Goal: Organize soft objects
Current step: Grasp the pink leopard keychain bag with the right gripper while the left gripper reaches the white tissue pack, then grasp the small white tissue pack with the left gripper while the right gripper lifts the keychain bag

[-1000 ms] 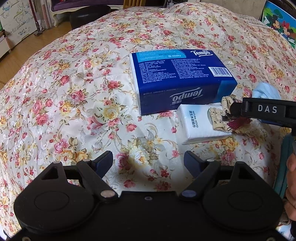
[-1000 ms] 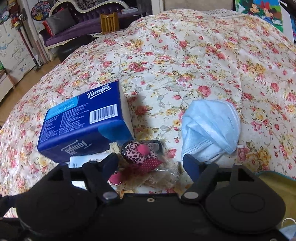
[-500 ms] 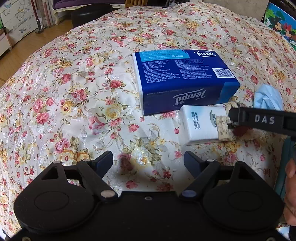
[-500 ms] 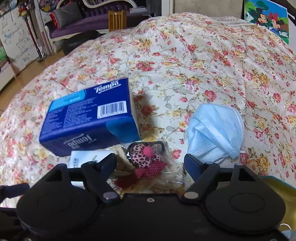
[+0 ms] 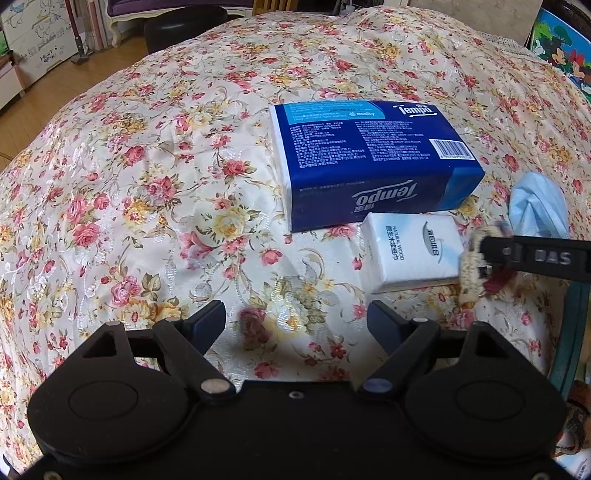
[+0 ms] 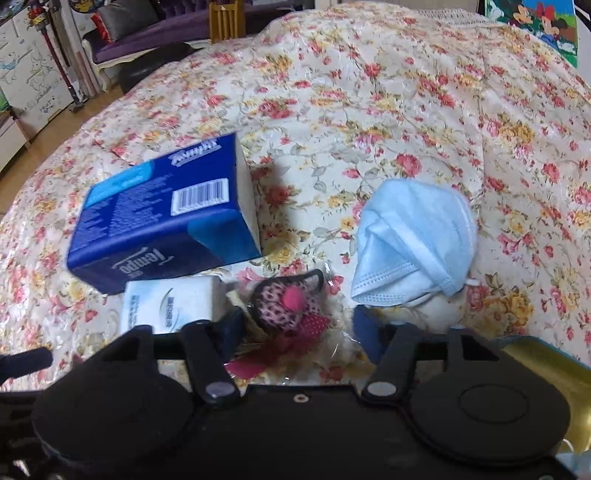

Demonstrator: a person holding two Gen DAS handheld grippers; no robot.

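On the floral bedspread (image 5: 147, 184) lie a blue Tempo tissue pack (image 6: 166, 221), a small white tissue pack (image 6: 170, 306), a light blue face mask (image 6: 413, 240) and a pink leopard-print toy with a red bow in clear wrap (image 6: 291, 306). My right gripper (image 6: 297, 325) points down over the toy. Its jaws are closing, and the pads touch the wrap on both sides. In the left wrist view the Tempo pack (image 5: 369, 155), white pack (image 5: 410, 251), mask (image 5: 537, 206) and toy (image 5: 469, 266) show at the right. My left gripper (image 5: 295, 321) hovers open over bare bedspread.
A gold and teal box edge (image 6: 546, 362) lies at the lower right beside my right gripper. A dark stool (image 5: 184, 26), a wooden floor and furniture stand beyond the far left edge of the bed. A cartoon picture (image 6: 532, 22) leans at the back right.
My right gripper's jaws have narrowed around the wrapped toy. The left gripper has kept still and open.
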